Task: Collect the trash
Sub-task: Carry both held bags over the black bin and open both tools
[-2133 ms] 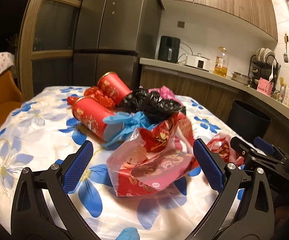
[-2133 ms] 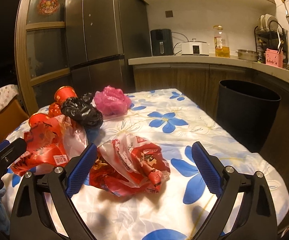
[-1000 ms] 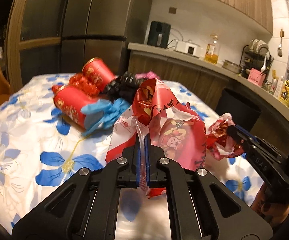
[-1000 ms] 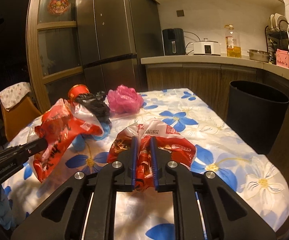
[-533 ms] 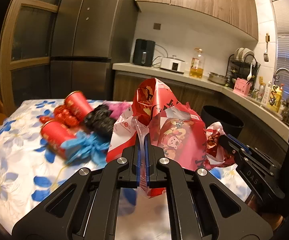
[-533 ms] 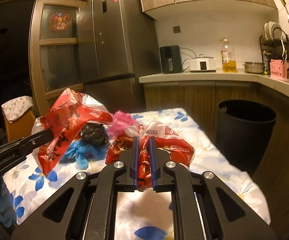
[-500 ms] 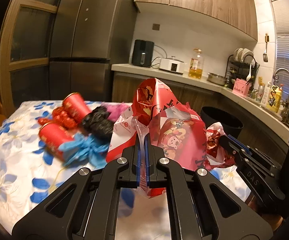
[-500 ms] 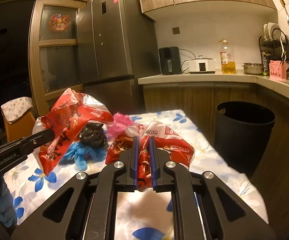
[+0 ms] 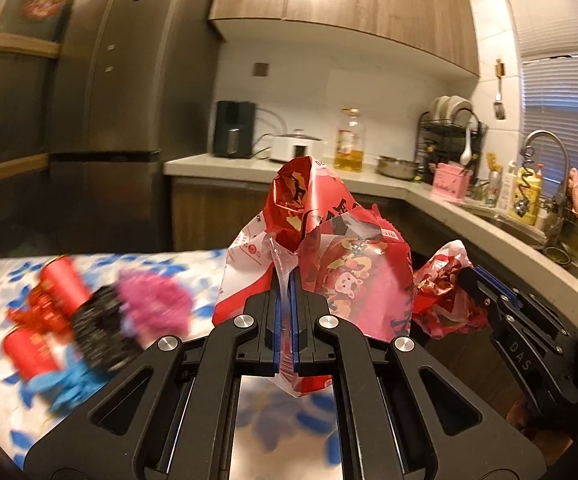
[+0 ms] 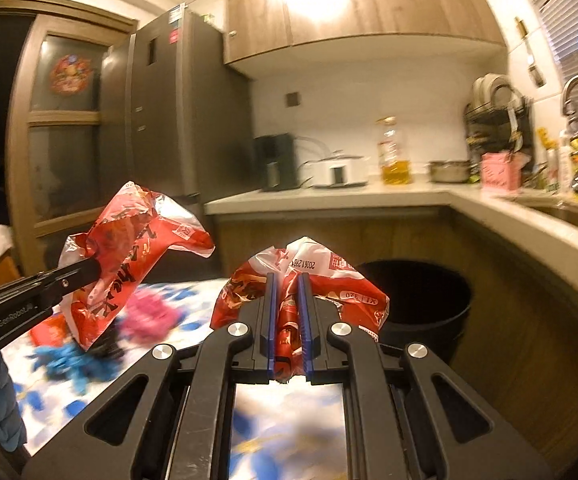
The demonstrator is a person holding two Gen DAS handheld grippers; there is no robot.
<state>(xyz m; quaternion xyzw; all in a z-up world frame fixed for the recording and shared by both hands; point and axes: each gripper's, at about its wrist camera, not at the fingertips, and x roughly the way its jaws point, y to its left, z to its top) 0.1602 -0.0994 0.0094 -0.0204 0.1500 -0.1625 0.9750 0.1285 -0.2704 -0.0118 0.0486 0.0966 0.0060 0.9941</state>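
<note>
Left wrist view: your left gripper is closed on a red snack bag, lifted off the table.
Right wrist view: your right gripper pinches a second red wrapper between its fingers.
Bin: the black trash bin stands just beyond the table, near the wrapper.
Done: two pieces are picked up.
Left: you must drop both; red cups, a black bag, a pink bag and blue gloves lie on the table.

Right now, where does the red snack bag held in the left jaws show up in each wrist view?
Left wrist view: the red snack bag fills the centre, pinched between the shut jaws.
Right wrist view: same bag at left, lifted above the table.
Shared landmark: the oil bottle on the counter.
</note>
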